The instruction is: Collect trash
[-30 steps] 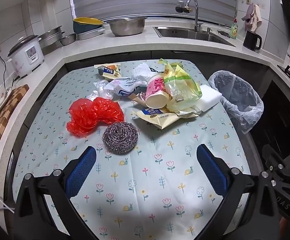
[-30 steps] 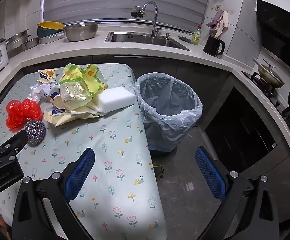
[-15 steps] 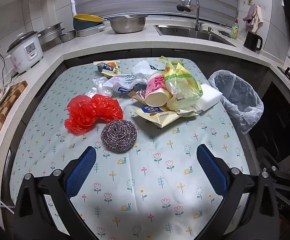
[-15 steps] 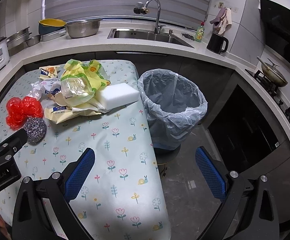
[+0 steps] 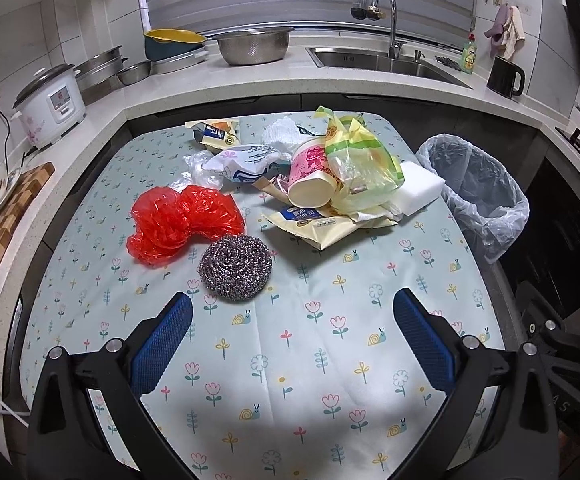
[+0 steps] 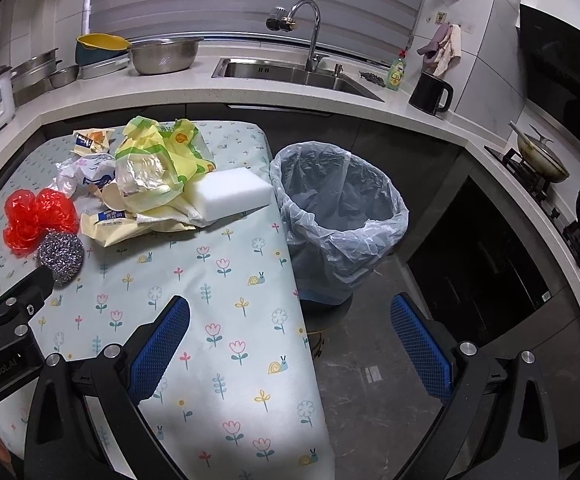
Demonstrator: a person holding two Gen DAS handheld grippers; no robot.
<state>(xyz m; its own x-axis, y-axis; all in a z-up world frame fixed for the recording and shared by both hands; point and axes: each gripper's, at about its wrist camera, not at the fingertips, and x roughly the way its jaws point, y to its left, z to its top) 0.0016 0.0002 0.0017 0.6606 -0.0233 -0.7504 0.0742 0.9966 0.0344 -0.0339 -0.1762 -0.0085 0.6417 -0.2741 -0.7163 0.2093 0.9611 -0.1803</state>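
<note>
Trash lies heaped on the flowered table: a red plastic bag, a steel wool scrubber, a paper cup on its side, a yellow-green bag, a cream wrapper, a white sponge block and crumpled white packaging. A lined bin stands off the table's right edge. My left gripper hangs open just short of the scrubber, holding nothing. My right gripper is open above the table's right edge, near the bin, also with nothing in it.
A counter wraps around behind with a rice cooker, metal bowls, a sink, a black mug and a cutting board. A stove with pans is at the right. Bare floor lies below the bin.
Both grippers have drifted slightly back and up, so the table and bin sit a little lower and farther in view. Nothing was picked up; both stay open.
</note>
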